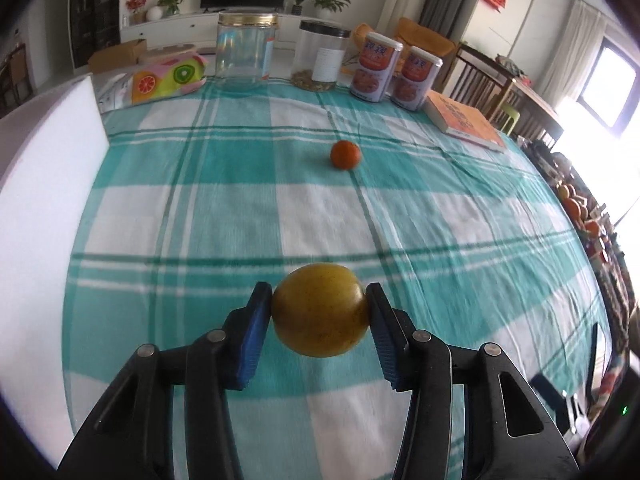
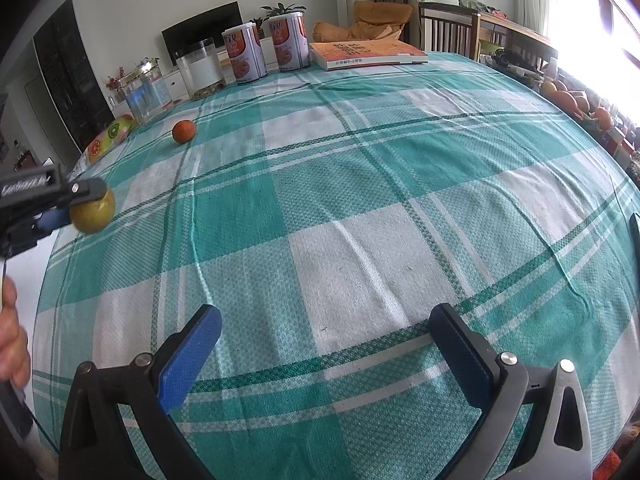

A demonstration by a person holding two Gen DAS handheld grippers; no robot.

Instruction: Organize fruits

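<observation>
Yellow-green and speckled, the round fruit [image 1: 320,310] sits clamped between the blue-padded fingers [image 1: 256,336] of our left gripper [image 1: 319,300], which we hold just above the bench [image 1: 224,216] near its left edge. From the right wrist view we see that same fruit [image 2: 93,211] pinched at the far left, over the edge of the teal-and-white checked cloth [image 2: 360,184]. Our right gripper [image 2: 326,330] hovers over the near part of the bench with its fingers [image 2: 192,356] spread wide and nothing between them.

Farther back on the cloth lies a small orange fruit [image 1: 346,155], well apart from both grippers. Behind it, along the far edge, we see a clear jar with a gold lid [image 1: 246,50], a second jar with a dark lid [image 1: 320,56], two printed cans [image 1: 394,74] standing side by side, and an orange book [image 1: 464,122] lying flat to their right. A fruit-patterned pack [image 1: 168,78] rests at the far left corner, beside a white block [image 1: 44,184].
</observation>
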